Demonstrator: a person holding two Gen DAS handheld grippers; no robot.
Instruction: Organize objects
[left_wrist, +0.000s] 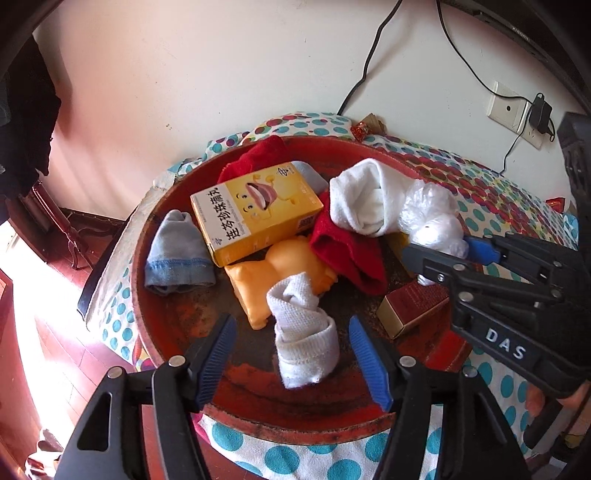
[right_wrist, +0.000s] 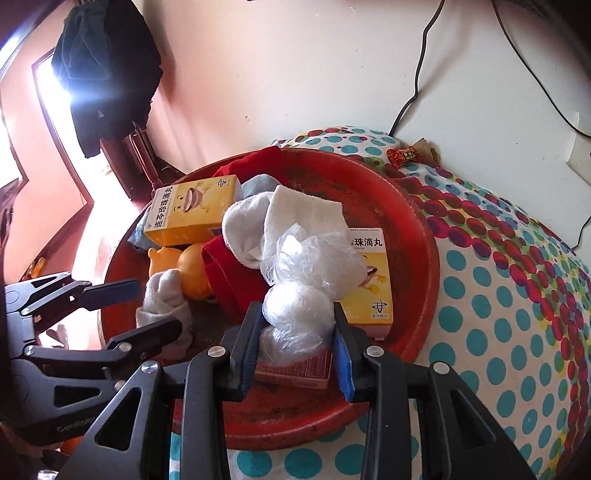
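A red round basin (left_wrist: 162, 221) on a dotted cloth holds a yellow medicine box (left_wrist: 255, 210), a grey-blue sock (left_wrist: 177, 254), a red sock (left_wrist: 347, 254), a white sock (left_wrist: 362, 199), an orange toy (left_wrist: 288, 266) and a small red-and-gold box (left_wrist: 413, 306). My left gripper (left_wrist: 291, 325) stands open over the basin's near side, with a rolled white sock (left_wrist: 306, 347) lying between its fingers, untouched. My right gripper (right_wrist: 295, 310) is shut on a crumpled clear plastic bag (right_wrist: 306, 266). A second yellow box (right_wrist: 373, 288) lies behind the bag.
The polka-dot cloth (right_wrist: 498, 314) covers the surface around the basin. A red candy wrapper (right_wrist: 404, 155) lies by the wall. Black cables (left_wrist: 369, 59) hang down the white wall to a socket (left_wrist: 508, 109) with a plugged-in charger. Dark clothes (right_wrist: 107, 74) hang far left.
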